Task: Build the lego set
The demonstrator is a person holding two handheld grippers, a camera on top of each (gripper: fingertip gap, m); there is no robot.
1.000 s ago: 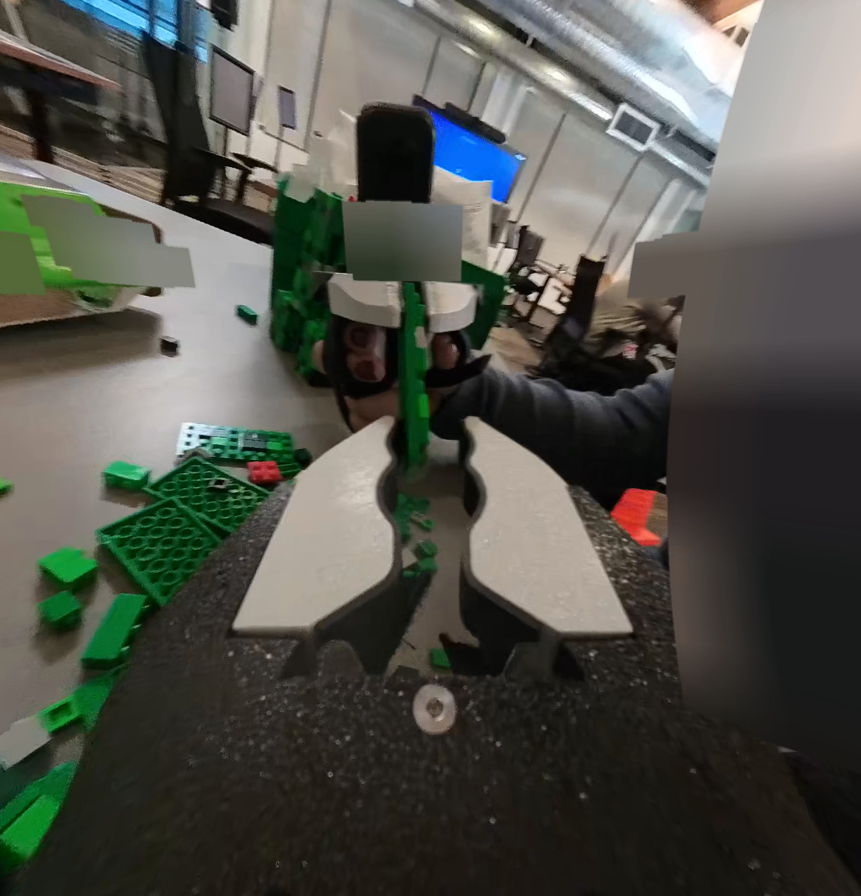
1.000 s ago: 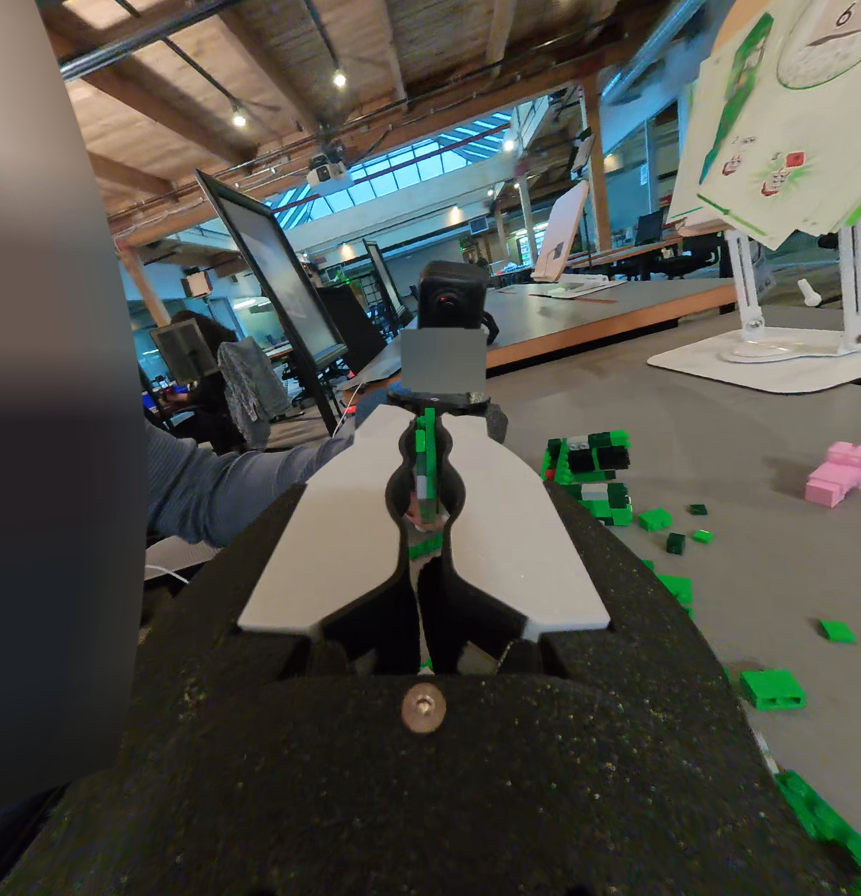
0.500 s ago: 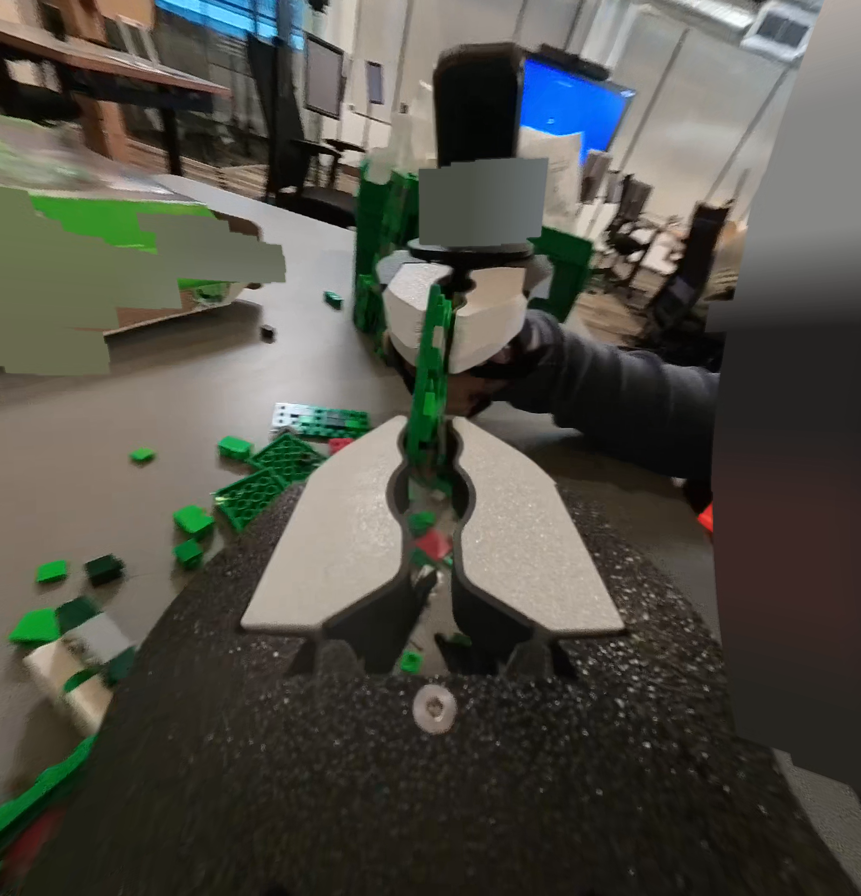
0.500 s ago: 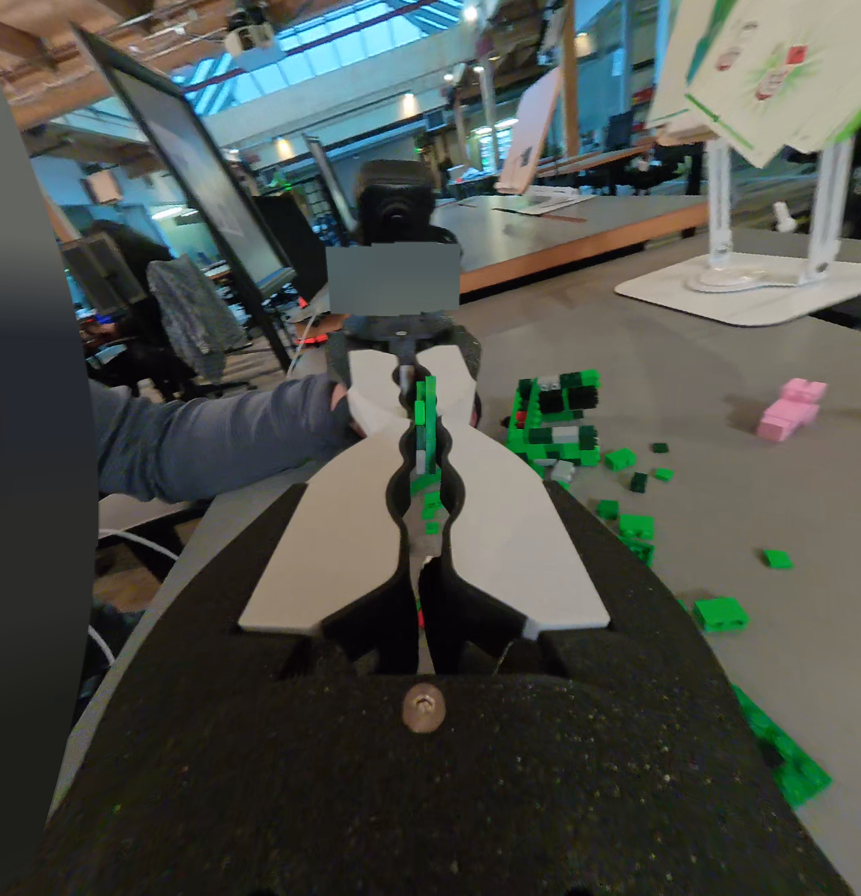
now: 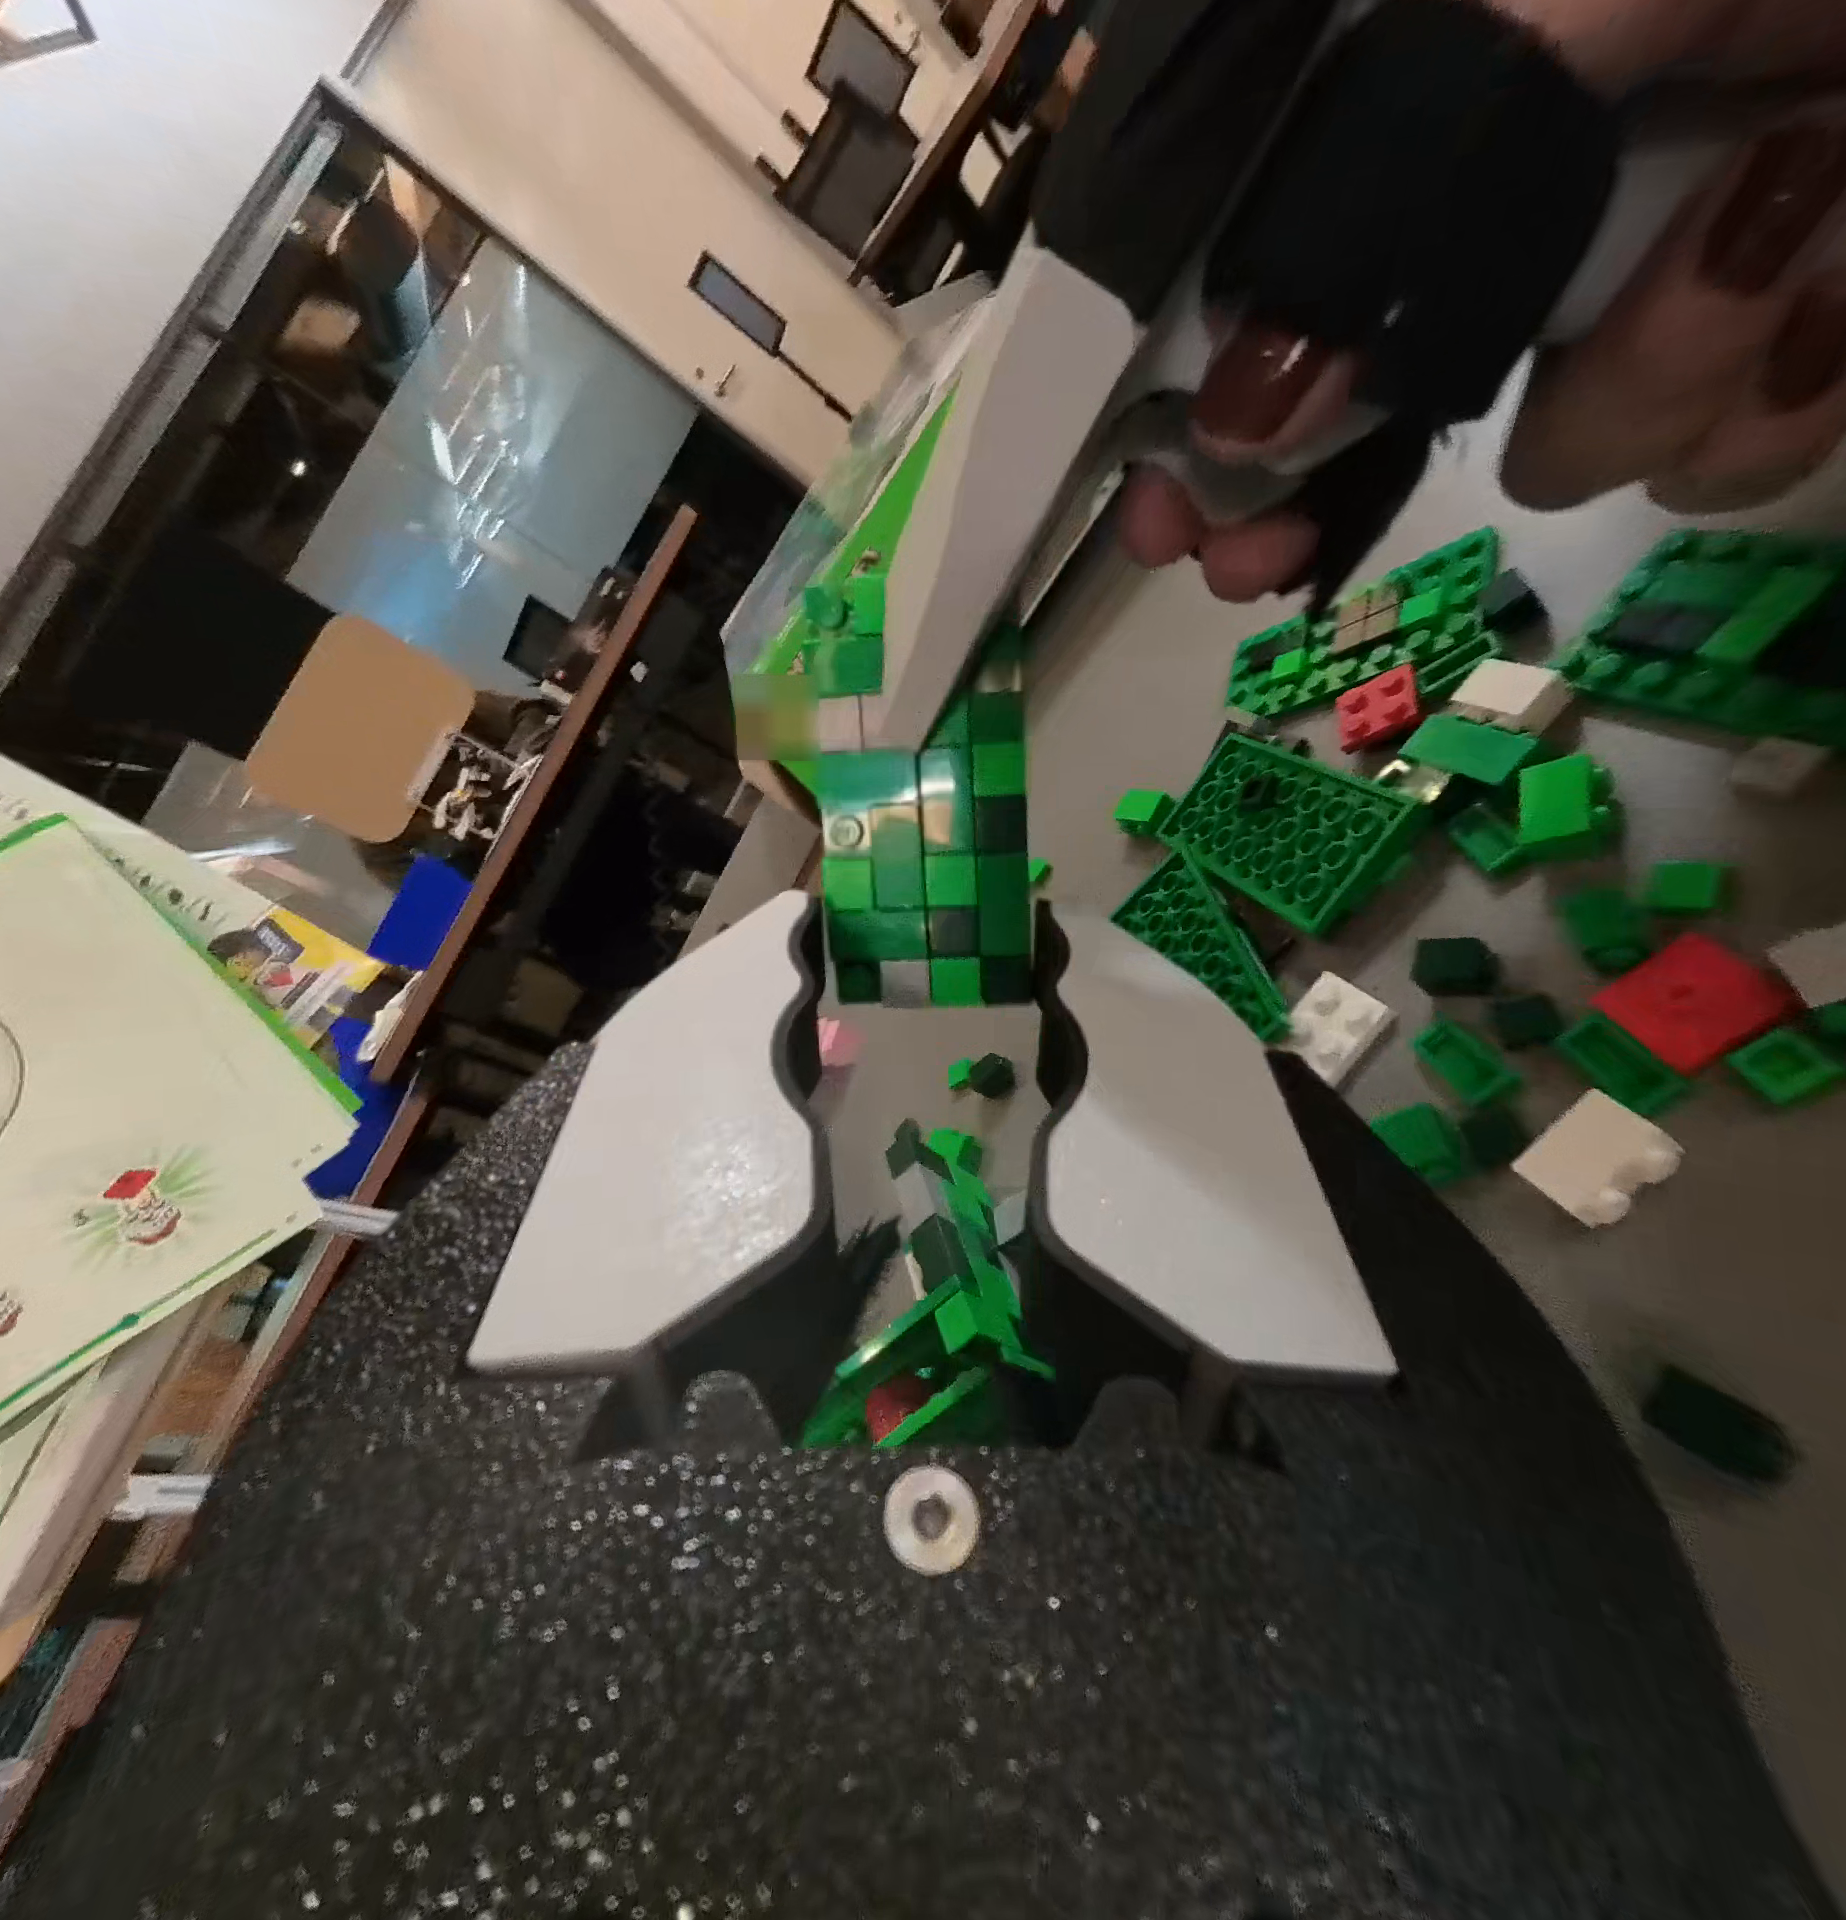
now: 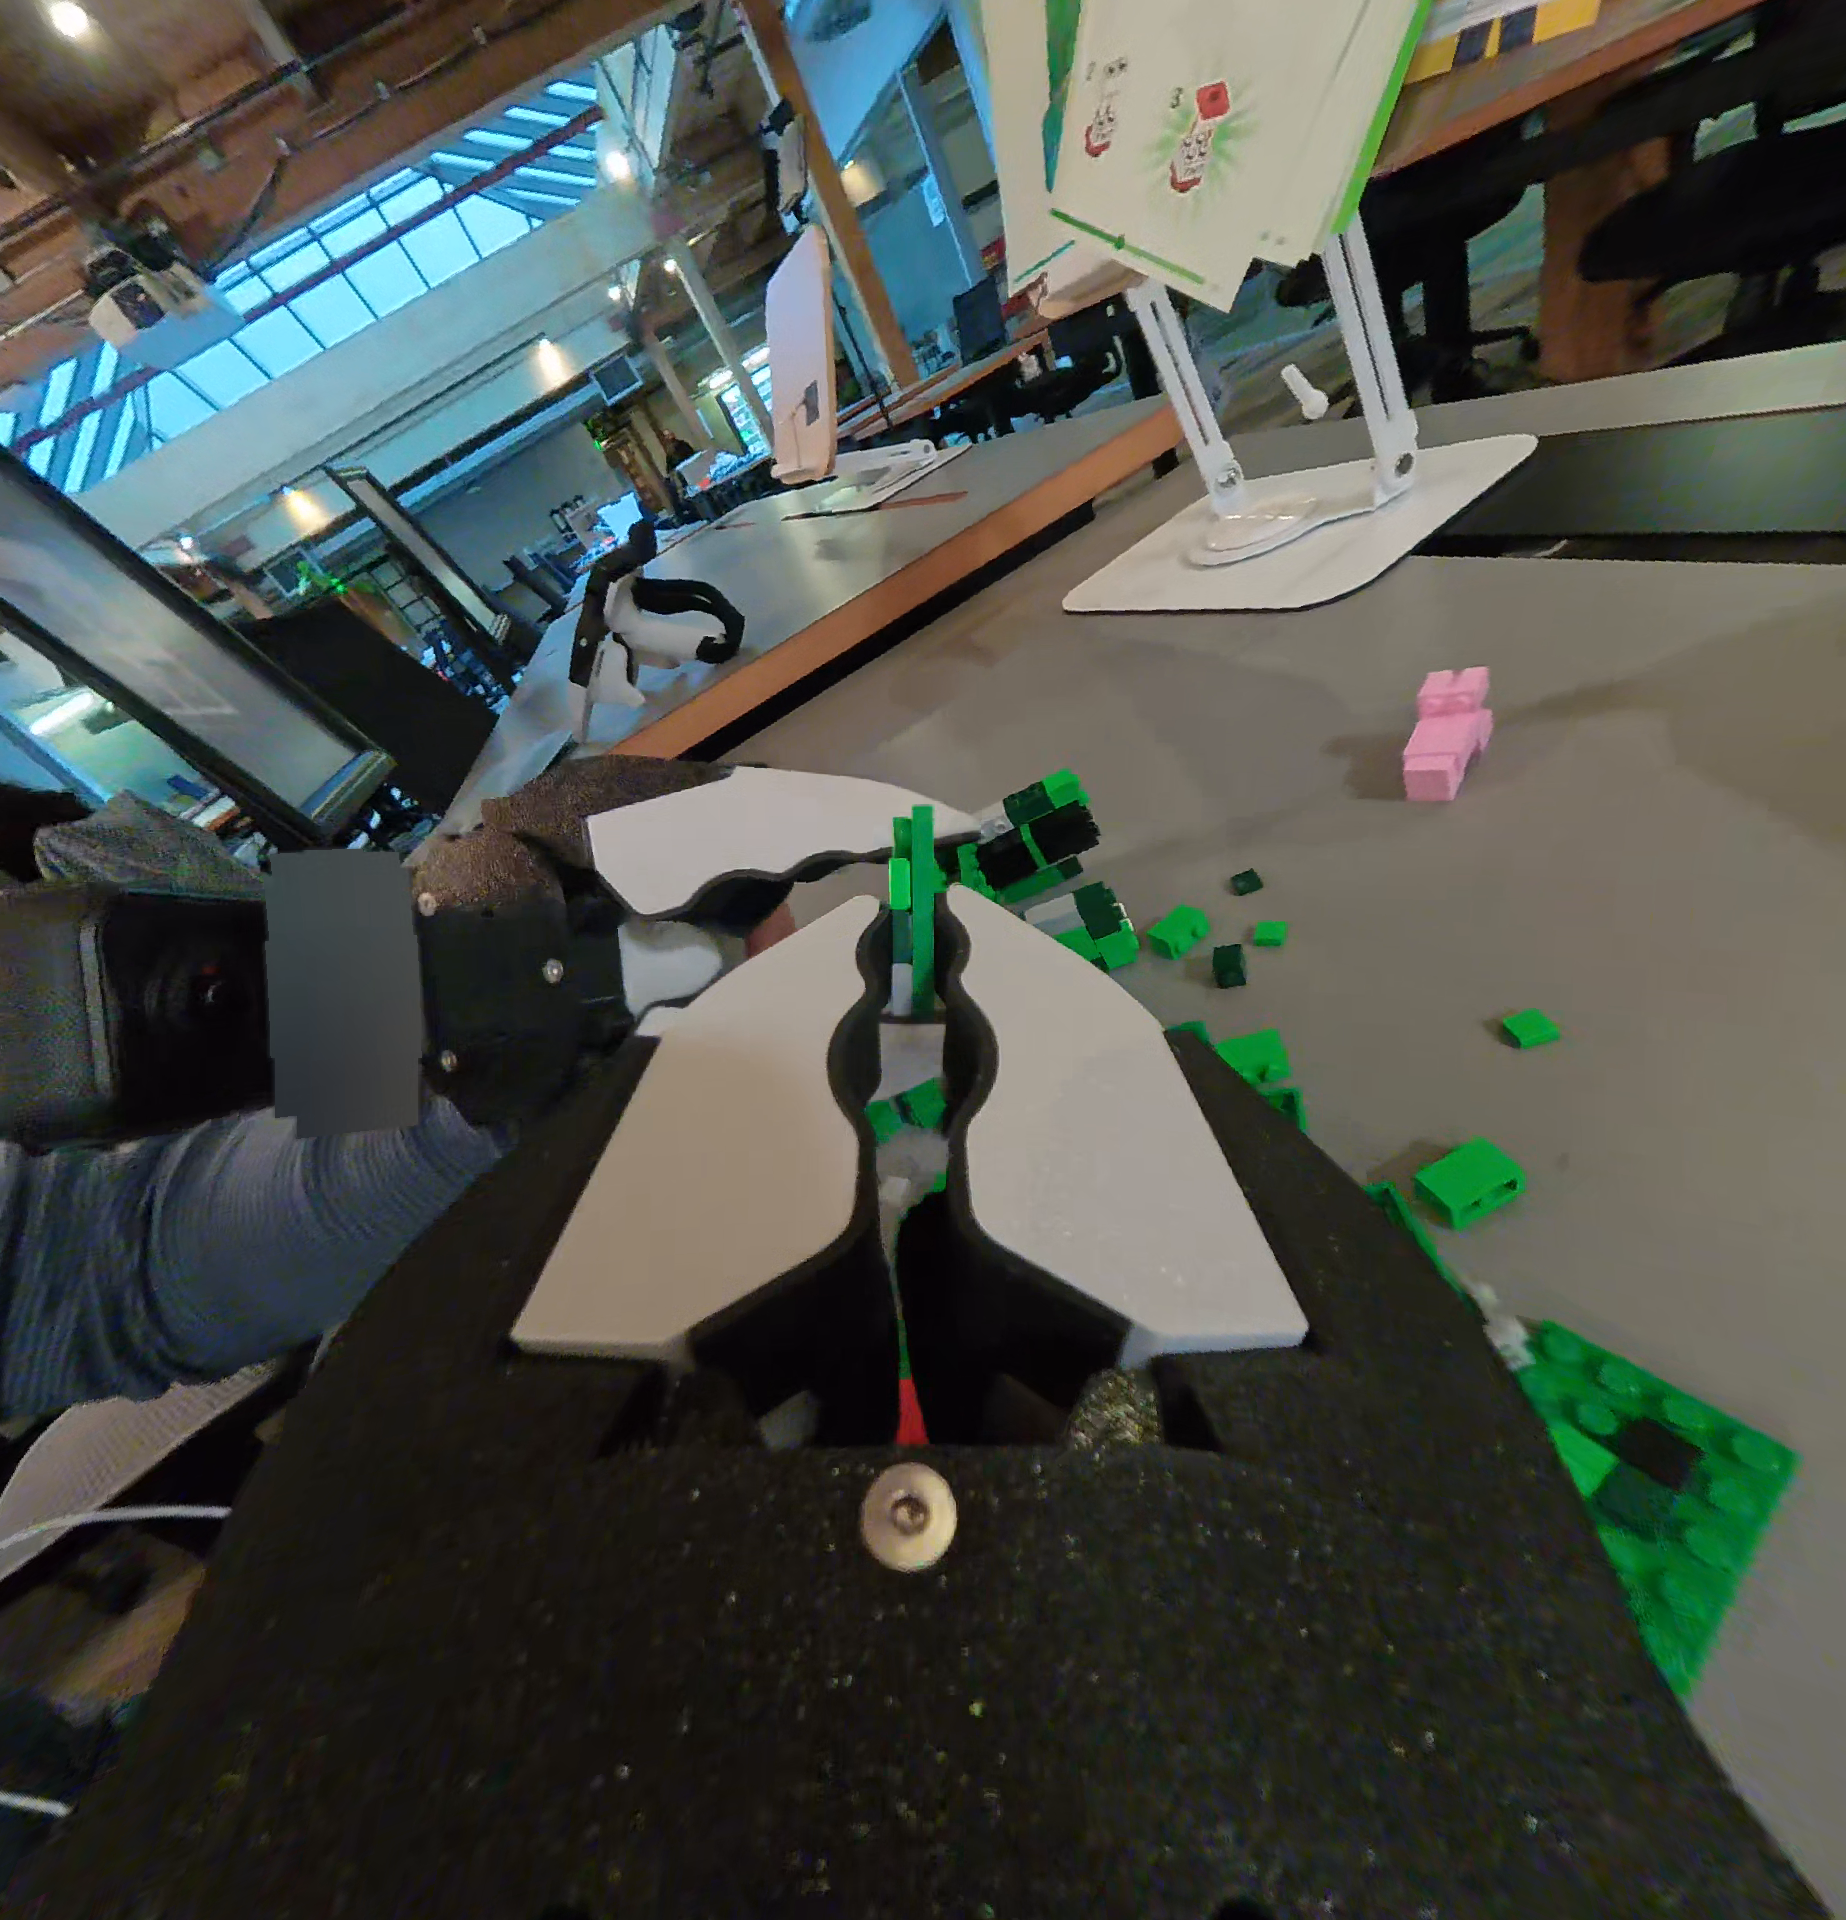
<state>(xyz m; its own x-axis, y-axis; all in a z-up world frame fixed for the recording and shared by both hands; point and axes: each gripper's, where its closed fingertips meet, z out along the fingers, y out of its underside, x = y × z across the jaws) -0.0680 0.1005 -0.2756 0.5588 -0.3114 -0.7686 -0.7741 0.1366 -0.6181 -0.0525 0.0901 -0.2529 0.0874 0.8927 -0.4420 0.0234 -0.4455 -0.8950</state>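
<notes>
Grey and wide, the tabletop [image 6: 1521, 831] carried the loose parts of the set, with an open office behind it. We found two hand-held grippers at work and one flat green panel [image 5: 929, 883] between them.

We noted the right hand-held gripper [image 6: 914, 914] clenched on the panel, which stood edge-on between its fingertips, long axis upright in that view. In the left wrist view the same panel showed its tiled face, long axis running straight ahead from the left hand-held gripper [image 5: 929, 956], its near end lying in the gap between the spread tips. We could not tell whether those tips touched the panel's edges; we judged them released or only loosely set. The left unit came at the panel crosswise to the right one, so we judged the left the nearer to take the free end, the right already having the other.

Counted on the tabletop: one pink pig figure [image 6: 1449, 738], well apart toward the far edge; one partly built green and black block [image 6: 1044, 862] just beyond the right fingertips; two red pieces in the left wrist view, a small brick [image 5: 1376, 707] and a flat tile [image 5: 1688, 997]; three white bricks [image 5: 1594, 1153]. Loose green plates [image 5: 1283, 831] were too many and too blurred to count exactly. One instruction booklet [image 6: 1189, 135] stood on a white stand [image 6: 1303, 530] near the far edge.
</notes>
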